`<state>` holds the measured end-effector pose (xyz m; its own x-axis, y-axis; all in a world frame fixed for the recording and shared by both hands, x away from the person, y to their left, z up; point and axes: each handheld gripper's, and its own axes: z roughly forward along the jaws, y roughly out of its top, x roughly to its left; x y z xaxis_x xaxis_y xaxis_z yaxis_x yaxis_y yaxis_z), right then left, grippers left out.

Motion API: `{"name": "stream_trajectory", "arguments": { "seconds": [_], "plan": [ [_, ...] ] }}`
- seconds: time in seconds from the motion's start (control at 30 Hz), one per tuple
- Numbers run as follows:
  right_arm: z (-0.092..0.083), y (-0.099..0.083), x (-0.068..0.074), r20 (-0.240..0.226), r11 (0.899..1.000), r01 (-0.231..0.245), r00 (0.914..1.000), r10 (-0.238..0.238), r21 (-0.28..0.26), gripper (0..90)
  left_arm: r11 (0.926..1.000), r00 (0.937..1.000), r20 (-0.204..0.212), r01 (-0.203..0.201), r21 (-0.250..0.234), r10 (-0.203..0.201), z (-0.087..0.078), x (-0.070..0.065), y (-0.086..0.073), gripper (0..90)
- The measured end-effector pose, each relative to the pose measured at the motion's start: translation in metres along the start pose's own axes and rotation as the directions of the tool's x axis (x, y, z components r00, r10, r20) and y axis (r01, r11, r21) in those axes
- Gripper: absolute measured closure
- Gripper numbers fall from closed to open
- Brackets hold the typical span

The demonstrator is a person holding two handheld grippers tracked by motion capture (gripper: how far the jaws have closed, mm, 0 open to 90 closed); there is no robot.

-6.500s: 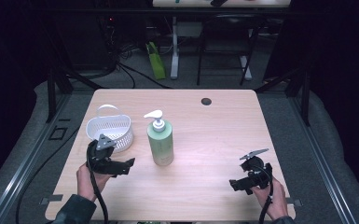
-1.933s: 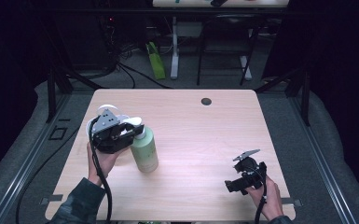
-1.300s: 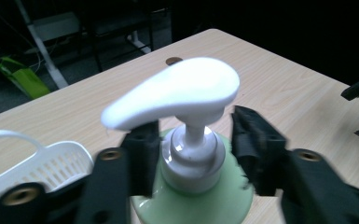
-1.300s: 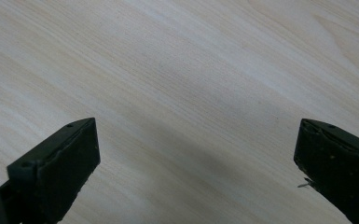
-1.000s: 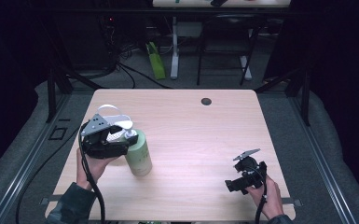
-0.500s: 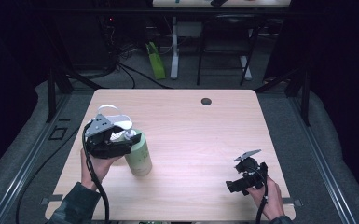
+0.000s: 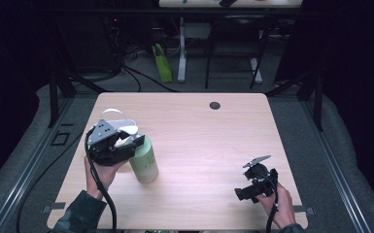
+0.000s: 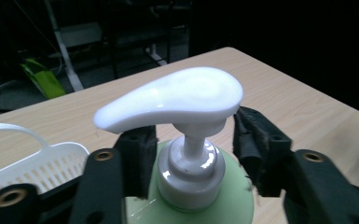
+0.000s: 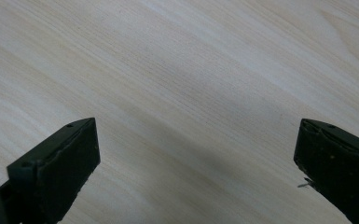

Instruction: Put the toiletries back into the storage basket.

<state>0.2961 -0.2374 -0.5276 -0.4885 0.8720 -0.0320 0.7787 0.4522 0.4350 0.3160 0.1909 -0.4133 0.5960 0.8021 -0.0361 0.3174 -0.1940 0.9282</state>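
Pale green plastic makes up the pump bottle (image 7: 144, 162), which stands slightly tilted on the left half of the wooden bench (image 7: 199, 141). Its white pump head (image 8: 172, 100) sits on a white collar (image 8: 191, 172), the spout pointing toward the white slotted basket (image 8: 25, 163).

The left hand-held gripper (image 8: 191, 154) comes at the bottle's top from the basket's side. Its jaws have just been closing, and they stand on either side of the collar, under the pump head. The nearer pad lies against the collar or very close to it; the other pad (image 8: 254, 149) stands just off it, with a narrow gap showing, so the bottle neck is between the jaws but not yet pinched. The person's left hand (image 7: 99, 172) holds this hand-held gripper just beside the bottle.

The basket lies just behind the bottle and the left hand-held gripper, toward the bench's far left edge.

Well apart from the bottle, near the bench's front right corner, the right hand-held gripper (image 7: 252, 182) hangs over bare wood with its jaws spread wide.
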Motion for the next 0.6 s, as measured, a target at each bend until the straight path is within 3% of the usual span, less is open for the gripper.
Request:
{"name": "stream_trajectory", "arguments": {
  "seconds": [0.23,0.6],
  "plan": [
    [0.0000,0.0001,0.0007,-0.003,1.000,-0.001,1.0000,0.001,0.002,0.0,0.9994,0.9998,-0.017,-0.005,-0.034,0.004,-0.0033,-0.0017,-0.0003,66.3],
    [0.0014,-0.0003,-0.0006,-0.003,1.000,0.002,1.0000,-0.002,0.011,0.0,0.9986,0.9997,-0.024,-0.011,-0.053,0.010,-0.0029,-0.0031,-0.0019,67.5]
  ]
}}
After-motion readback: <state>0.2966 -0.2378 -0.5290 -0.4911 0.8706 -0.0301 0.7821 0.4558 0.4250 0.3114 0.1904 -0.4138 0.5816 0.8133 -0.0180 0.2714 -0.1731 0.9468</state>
